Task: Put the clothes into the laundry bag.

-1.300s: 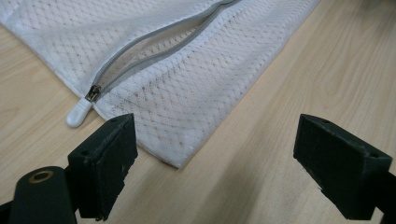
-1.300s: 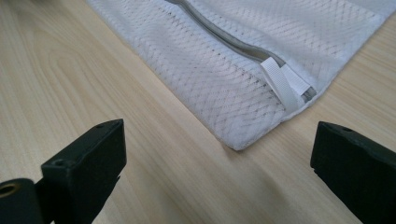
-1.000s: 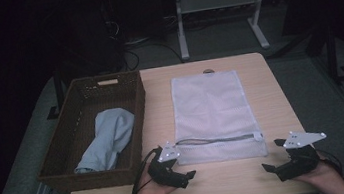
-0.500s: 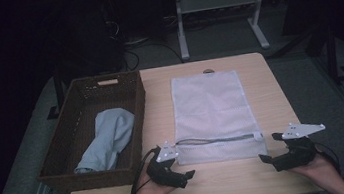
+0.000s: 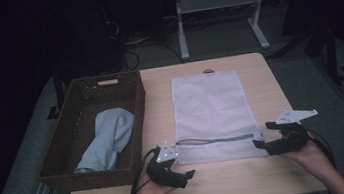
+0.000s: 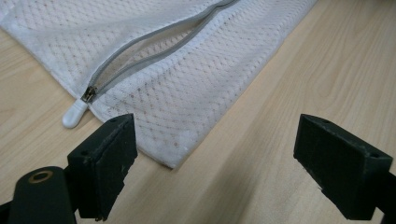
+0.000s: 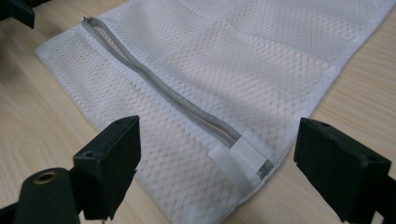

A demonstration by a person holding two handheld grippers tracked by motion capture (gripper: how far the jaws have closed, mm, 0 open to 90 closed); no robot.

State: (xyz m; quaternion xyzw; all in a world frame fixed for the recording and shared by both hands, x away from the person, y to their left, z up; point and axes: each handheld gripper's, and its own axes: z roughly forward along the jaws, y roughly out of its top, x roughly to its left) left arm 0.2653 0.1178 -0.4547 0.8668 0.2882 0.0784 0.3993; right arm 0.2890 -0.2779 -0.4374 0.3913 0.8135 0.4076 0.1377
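Note:
A white mesh bag (image 5: 211, 107) lies flat in the middle of the wooden table (image 5: 232, 185), with a grey zipper (image 5: 213, 140) running along its near end. My left gripper (image 5: 181, 165) rests open at the bag's near left corner (image 6: 173, 161), and the white zipper pull (image 6: 74, 114) lies just ahead of its left jaw. Over the near right corner, my right gripper (image 5: 260, 134) is also open. Its jaws have just been closing a little, and the bag's corner with the zipper end (image 7: 243, 163) lies between them, untouched.
A brown wicker basket (image 5: 61, 152) holding a light blue cloth (image 5: 109, 135) stands along the table's left side, close to my left hand. A metal stand (image 5: 218, 5) and cables are on the floor behind the table. The other gripper's jaw (image 7: 16, 11) shows far off.
My right gripper has moved left and a little up from the table's right edge to the bag's near right corner. The left gripper has stayed in place.

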